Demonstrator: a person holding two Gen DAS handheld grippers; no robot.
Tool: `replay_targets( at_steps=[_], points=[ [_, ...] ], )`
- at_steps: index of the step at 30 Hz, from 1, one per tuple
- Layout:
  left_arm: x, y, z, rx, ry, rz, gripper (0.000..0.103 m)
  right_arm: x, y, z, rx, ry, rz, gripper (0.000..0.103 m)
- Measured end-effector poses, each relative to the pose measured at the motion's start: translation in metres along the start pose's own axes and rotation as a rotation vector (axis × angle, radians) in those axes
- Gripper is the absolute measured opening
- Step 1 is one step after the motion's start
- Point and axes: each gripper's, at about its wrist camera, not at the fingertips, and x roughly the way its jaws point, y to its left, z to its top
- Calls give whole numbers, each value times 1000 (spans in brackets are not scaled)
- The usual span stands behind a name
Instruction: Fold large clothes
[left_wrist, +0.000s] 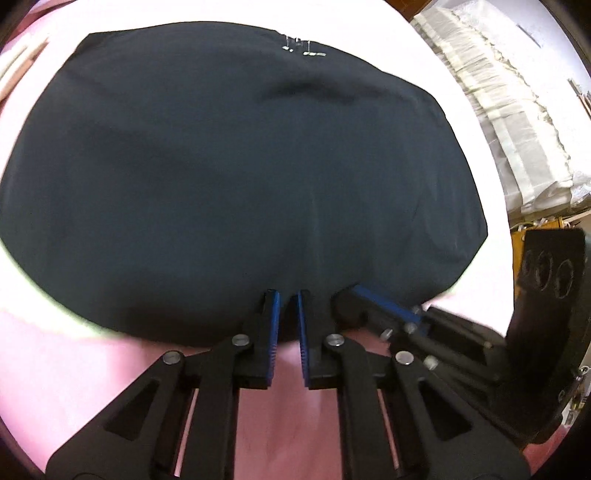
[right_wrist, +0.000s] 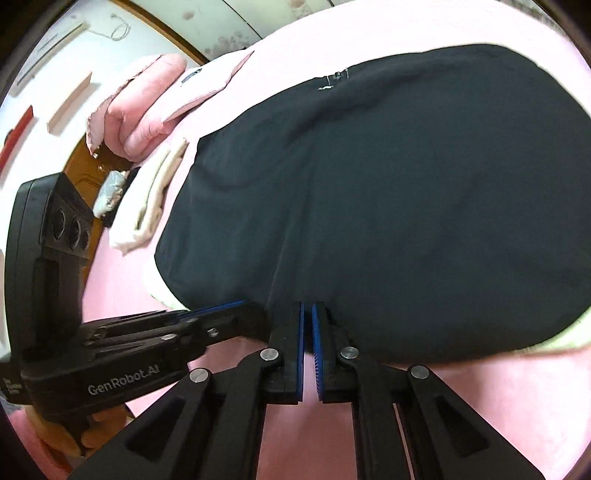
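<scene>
- The dark garment (left_wrist: 236, 166) lies spread over the pink bed (left_wrist: 74, 369), its near hem toward both cameras, a small pale mark at its far end.
- The left tongs (left_wrist: 287, 299) stand narrow at the near hem, the blue pads almost together with a pinch of cloth running between their tips; the right tongs (right_wrist: 307, 308) are equally narrow, closed on the same hem just beside them.
- To do this step well — I judge it a grasp for a fold — both grips should bite through every layer of the hem, so no under-layer drops away when lifted.
- The two grips sit very close together; carried like this, the hem would likely sag at both outer corners, so an even, low lift seems wise.
- Room: bare bedding lies on either side of the garment and beyond its far end.
- A folded pink cloth (right_wrist: 147, 99) and a cream one (right_wrist: 155, 192) lie near its left edge, so sideways room is tighter there.
</scene>
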Motion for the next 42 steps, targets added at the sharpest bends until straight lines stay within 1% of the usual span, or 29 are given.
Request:
replay_targets(
  at_steps=[3, 5, 6, 7, 9, 12, 14, 15, 16, 17, 18, 19, 20, 21, 23, 24, 25, 26, 27, 28, 29, 30, 32, 34, 35, 37, 38, 40, 42],
  points=[
    [18, 2, 7, -44, 2, 23, 8, 13, -20, 23, 36, 9, -12, 5],
    [22, 9, 7, -61, 2, 26, 3, 24, -32, 38, 73, 16, -38, 4],
    [21, 14, 6, -74, 3, 13, 1, 25, -43, 40, 96, 10, -51, 0],
    [19, 19, 4, -85, -2, 3, 1, 24, -51, 40, 109, 0, -58, 0],
    [8, 35, 1, -105, -34, 11, 1, 10, -76, 42, 150, -47, -103, 0],
    [-14, 71, -1, -148, -100, 167, 1, -26, -119, 39, 220, -134, -233, 0],
    [-28, 96, -6, -216, -139, 227, 1, -50, -145, 33, 273, -203, -308, 0],
    [-37, 114, -11, -265, -159, 287, 1, -62, -159, 28, 302, -228, -419, 0],
    [-42, 124, -15, -292, -172, 302, 1, -70, -171, 24, 324, -243, -454, 0],
    [-47, 136, -20, -326, -184, 316, 1, -78, -186, 17, 367, -256, -443, 0],
    [-50, 148, -26, -362, -186, 324, 1, -79, -193, 12, 398, -240, -515, 0],
    [-51, 156, -32, -383, -183, 292, 1, -79, -196, 8, 396, -234, -539, 0],
    [-51, 159, -35, -395, -184, 272, 1, -77, -196, 5, 390, -249, -542, 0],
    [-51, 159, -40, -400, -186, 271, 1, -74, -192, 4, 372, -236, -568, 0],
    [-52, 150, -42, -371, -184, 324, 1, -67, -179, 7, 307, -207, -654, 0],
    [-55, 140, -41, -348, -192, 364, 1, -65, -172, 9, 280, -204, -689, 0],
    [-60, 125, -44, -308, -213, 397, 1, -65, -162, 11, 254, -222, -708, 0],
    [-66, 114, -47, -276, -233, 396, 1, -69, -153, 13, 235, -261, -684, 0],
    [-70, 101, -50, -245, -248, 369, 1, -71, -143, 15, 217, -295, -651, 0],
    [-69, 87, -52, -220, -242, 310, 1, -73, -132, 17, 195, -321, -609, 0],
    [-67, 78, -54, -207, -226, 257, 1, -70, -119, 20, 165, -325, -545, 0],
    [-61, 65, -58, -191, -186, 183, 1, -66, -111, 21, 144, -306, -493, 0],
    [-46, 43, -63, -168, -111, 89, 1, -46, -94, 25, 105, -228, -390, 0],
    [-26, 21, -68, -136, -52, 19, 1, -17, -76, 27, 78, -157, -266, 0],
    [-19, 15, -64, -124, -40, 11, 1, -4, -68, 28, 70, -126, -220, 0],
    [-3, 1, -59, -87, -22, 11, 1, 20, -59, 32, 58, -82, -181, 0],
    [1, 3, -43, -84, -23, 8, 1, 30, -57, 36, 49, -80, -172, 0],
    [12, -3, -29, -89, -27, -14, 1, 43, -55, 46, 37, -98, -158, 0],
    [20, -9, -7, -102, -40, -34, 1, 56, -55, 66, 52, -110, -137, 0]
  ],
)
